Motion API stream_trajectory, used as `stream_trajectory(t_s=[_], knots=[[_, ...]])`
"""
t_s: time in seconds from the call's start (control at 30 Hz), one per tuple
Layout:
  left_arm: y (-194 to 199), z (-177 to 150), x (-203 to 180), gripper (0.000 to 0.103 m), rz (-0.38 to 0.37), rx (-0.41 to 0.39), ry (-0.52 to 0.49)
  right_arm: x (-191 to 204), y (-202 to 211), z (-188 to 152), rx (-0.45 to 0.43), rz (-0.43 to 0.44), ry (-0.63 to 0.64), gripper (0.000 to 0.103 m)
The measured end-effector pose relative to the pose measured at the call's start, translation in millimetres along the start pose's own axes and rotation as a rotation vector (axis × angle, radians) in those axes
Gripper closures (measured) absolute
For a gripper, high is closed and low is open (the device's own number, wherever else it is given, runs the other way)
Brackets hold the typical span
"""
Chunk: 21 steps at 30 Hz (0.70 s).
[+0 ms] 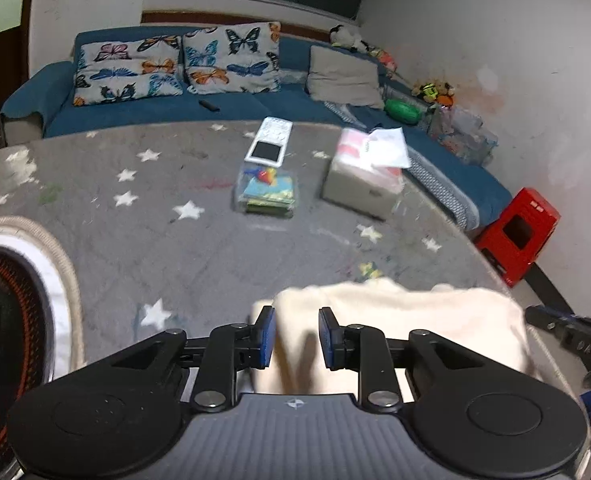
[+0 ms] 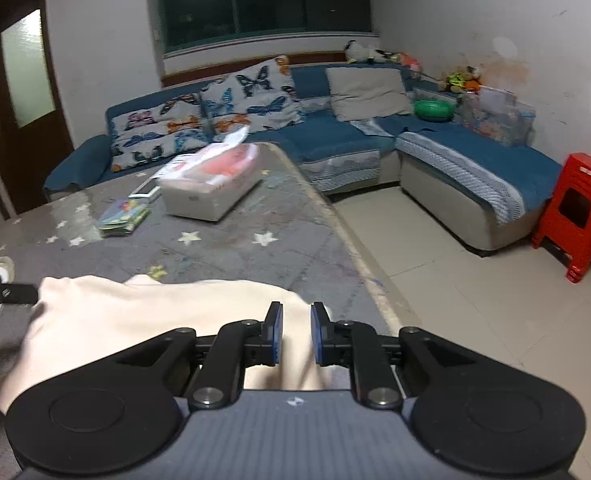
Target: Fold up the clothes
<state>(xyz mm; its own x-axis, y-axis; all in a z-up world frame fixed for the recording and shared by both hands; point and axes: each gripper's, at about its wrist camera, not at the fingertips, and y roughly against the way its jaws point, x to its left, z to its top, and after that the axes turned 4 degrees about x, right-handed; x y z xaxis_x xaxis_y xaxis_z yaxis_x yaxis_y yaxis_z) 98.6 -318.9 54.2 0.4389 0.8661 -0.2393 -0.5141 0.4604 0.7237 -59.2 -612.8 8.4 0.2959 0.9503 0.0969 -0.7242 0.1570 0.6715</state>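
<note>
Garment (image 1: 395, 320), cream and soft, bunched at the near edge of the star-print table (image 1: 199, 240), close to its right-hand corner. Left gripper (image 1: 296, 338) on the cloth's left end, jaws spread with a ridge of fabric rising between the blue pads (image 1: 269, 336); not pinching yet, by the look of it. Right gripper (image 2: 296, 334) on the right end, jaws narrower, a fold between them, though blur makes it hard to say whether the pads actually bite. Each tool's tip visible at the edge of the other's view, so both ends covered.

Step in hand: taking hold of the two ends, probably ahead of a lift or a fold-over. Next move calls for closing both jaws firmly on cloth, not on air, then moving both ends together and level so the fabric stays flat. Worth watching the table edge on the right; loose cloth could slide off there. Tissue box (image 1: 361, 184) and cards (image 1: 269, 192) well clear, farther up the table.
</note>
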Motion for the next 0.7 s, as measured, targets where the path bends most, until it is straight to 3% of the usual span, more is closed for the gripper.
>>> stream_trajectory(t_s=[0.23,0.43,0.7], knots=[[-24,5,-25,0.077,-0.025,0.020,-0.078,20,-20,6,0.031,0.039,0.034,0.088],[-46,7,-25,0.077,-0.013,0.050,-0.088,25,-38,8,0.049,0.037,0.028,0.085],[-47,4,-23,0.073,-0.024,0.045,-0.087,30,-36,7,0.047,0.022,0.048,0.080]])
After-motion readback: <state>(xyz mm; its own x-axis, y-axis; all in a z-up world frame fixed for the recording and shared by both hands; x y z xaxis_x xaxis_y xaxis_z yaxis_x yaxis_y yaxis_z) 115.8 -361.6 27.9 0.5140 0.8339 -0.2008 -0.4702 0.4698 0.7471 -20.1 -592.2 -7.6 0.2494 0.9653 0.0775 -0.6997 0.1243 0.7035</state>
